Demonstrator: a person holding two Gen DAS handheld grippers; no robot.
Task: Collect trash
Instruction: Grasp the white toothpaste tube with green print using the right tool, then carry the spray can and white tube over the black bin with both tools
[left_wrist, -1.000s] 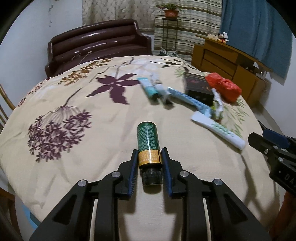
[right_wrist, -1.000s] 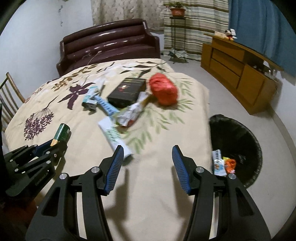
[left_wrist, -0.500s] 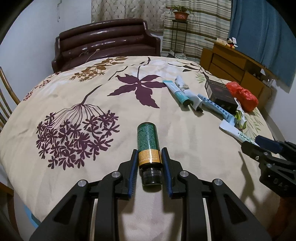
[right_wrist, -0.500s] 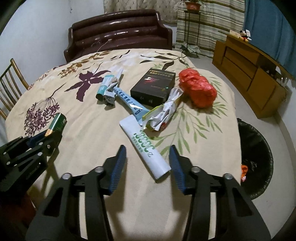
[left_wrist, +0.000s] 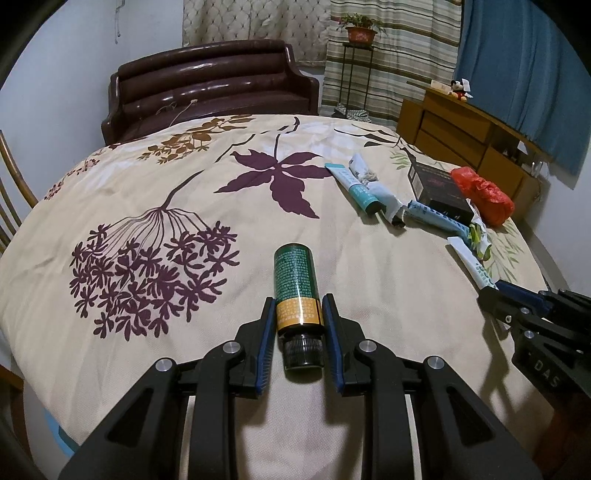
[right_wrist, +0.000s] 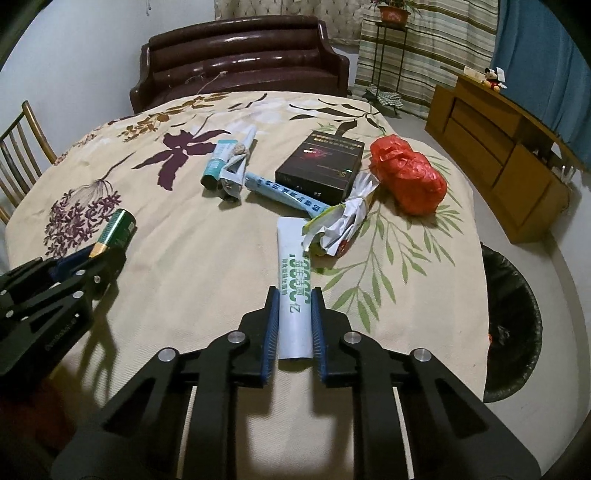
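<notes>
My left gripper (left_wrist: 298, 314) is shut on a green and orange bottle (left_wrist: 296, 280) with a black cap, held just above the flowered tablecloth (left_wrist: 155, 192); the bottle also shows in the right wrist view (right_wrist: 117, 229). My right gripper (right_wrist: 294, 302) is shut on the lower end of a white toothpaste tube (right_wrist: 294, 280) that lies on the cloth. Beyond it lie a crumpled wrapper (right_wrist: 341, 225), a blue tube (right_wrist: 284, 192), a teal tube (right_wrist: 218, 162), a black box (right_wrist: 319, 164) and a red bag (right_wrist: 408, 179).
A black-lined trash bin (right_wrist: 511, 325) stands on the floor right of the table. A brown sofa (right_wrist: 240, 59) is behind the table, a wooden cabinet (right_wrist: 506, 147) at the right, a chair (right_wrist: 22, 155) at the left.
My right gripper moved forward over the white tube and closed on it. My left gripper kept the bottle and swung its view left.
</notes>
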